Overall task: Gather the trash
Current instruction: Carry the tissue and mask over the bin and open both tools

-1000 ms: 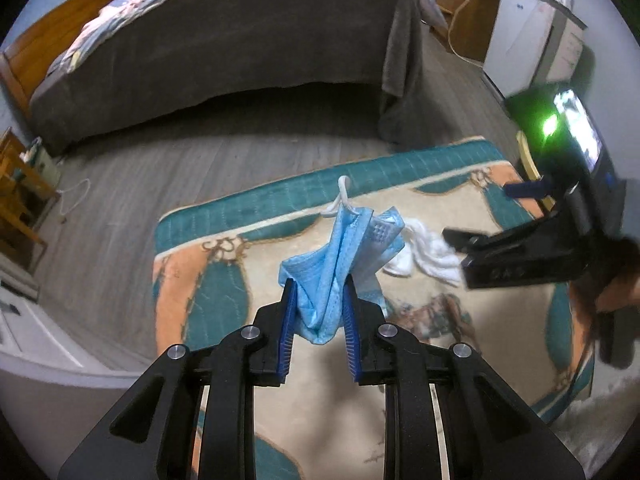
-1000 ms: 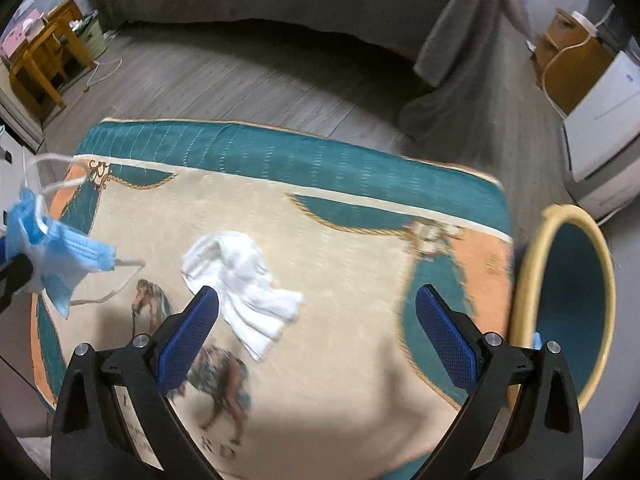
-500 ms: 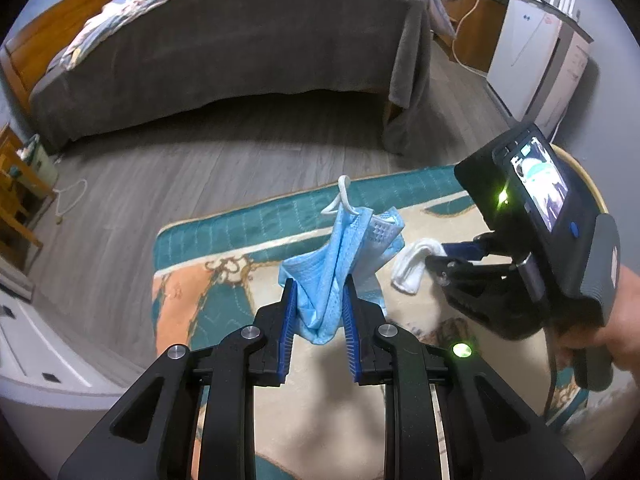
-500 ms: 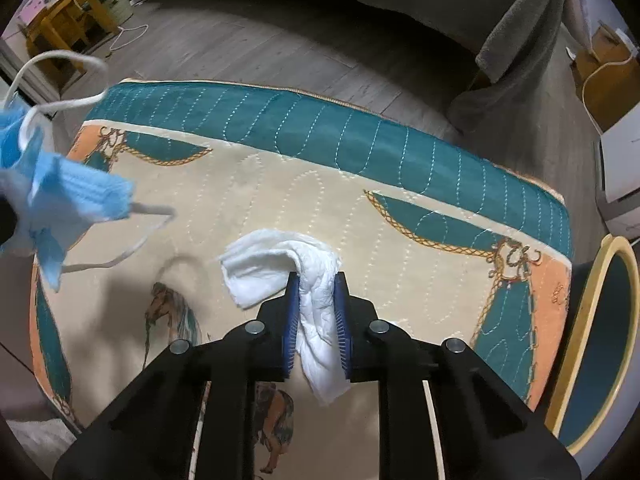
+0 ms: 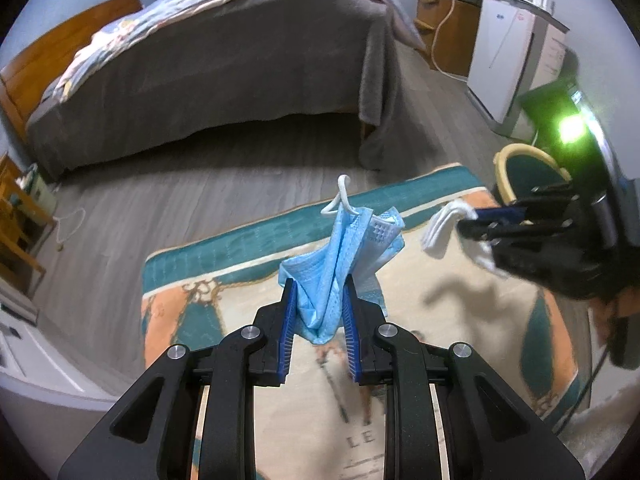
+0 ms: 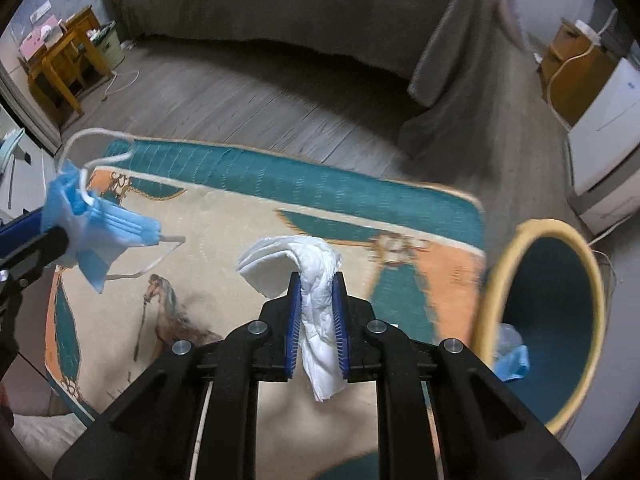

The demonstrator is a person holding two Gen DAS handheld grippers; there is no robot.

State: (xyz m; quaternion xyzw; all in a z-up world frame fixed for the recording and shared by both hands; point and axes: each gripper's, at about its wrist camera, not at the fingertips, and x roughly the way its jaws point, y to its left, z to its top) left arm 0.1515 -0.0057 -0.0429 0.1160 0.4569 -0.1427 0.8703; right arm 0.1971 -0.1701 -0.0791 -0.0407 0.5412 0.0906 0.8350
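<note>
My left gripper is shut on a crumpled blue face mask and holds it up above the rug; the mask also shows at the left of the right wrist view. My right gripper is shut on a white tissue wad, lifted off the rug. In the left wrist view the right gripper and its tissue are at the right. A teal bin with a yellow rim stands right of the rug, with blue trash inside. Its rim shows in the left wrist view.
A patterned teal, orange and cream rug lies on the grey wood floor. A bed with a grey cover stands behind it. A white appliance and a wooden cabinet are at the back right. A small wooden table is at the left.
My right gripper closed on the white tissue on the rug and lifted it, moving right toward the bin. My left gripper kept hold of the mask and rose a little.
</note>
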